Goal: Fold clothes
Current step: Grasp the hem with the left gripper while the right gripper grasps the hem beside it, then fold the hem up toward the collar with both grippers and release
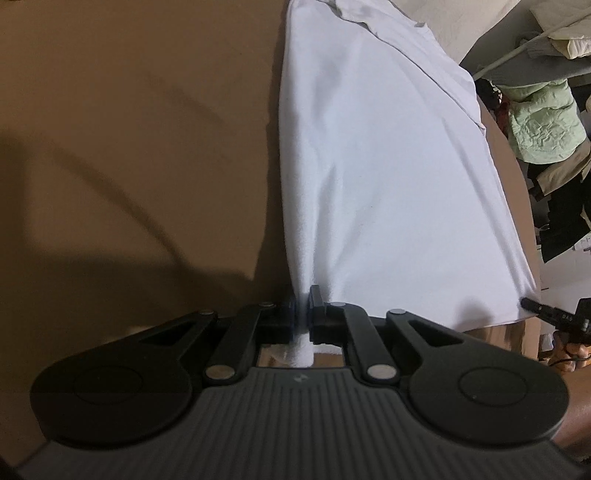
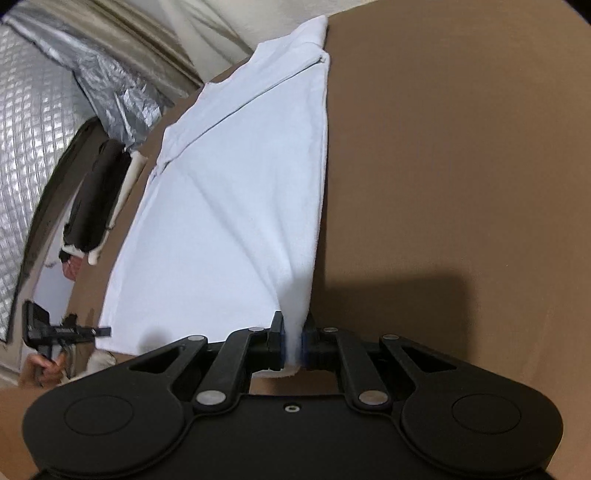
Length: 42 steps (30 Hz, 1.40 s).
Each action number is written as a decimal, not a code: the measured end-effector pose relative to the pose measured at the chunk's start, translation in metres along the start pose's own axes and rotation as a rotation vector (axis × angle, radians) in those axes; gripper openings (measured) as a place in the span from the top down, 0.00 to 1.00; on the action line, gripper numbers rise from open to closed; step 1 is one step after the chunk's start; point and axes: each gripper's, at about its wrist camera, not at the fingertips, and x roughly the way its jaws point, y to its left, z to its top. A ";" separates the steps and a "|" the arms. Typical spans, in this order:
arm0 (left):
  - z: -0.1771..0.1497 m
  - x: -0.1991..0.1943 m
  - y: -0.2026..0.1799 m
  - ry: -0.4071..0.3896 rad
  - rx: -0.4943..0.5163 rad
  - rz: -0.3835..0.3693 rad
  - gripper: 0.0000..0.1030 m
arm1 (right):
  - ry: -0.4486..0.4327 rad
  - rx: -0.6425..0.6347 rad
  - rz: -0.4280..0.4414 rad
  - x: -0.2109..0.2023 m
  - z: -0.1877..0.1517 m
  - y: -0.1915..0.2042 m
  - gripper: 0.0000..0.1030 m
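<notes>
A white garment lies stretched along a brown table, narrowed by a lengthwise fold. My left gripper is shut on its near left corner, with white cloth bunched between the fingers. In the right wrist view the same white garment runs away across the brown table, and my right gripper is shut on its near right corner. Each view catches the other gripper: the right gripper at the far right edge, the left gripper at the lower left, held by a hand.
Beyond the table's right edge hang clothes on a rack, pale green among them. Silver quilted sheeting and dark clothing stand past the table's left edge in the right wrist view. A pale wall is behind.
</notes>
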 end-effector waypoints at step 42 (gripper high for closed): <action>0.183 -0.094 -0.119 -0.245 0.328 0.227 0.97 | -0.190 -0.180 0.143 -0.033 0.217 0.122 0.91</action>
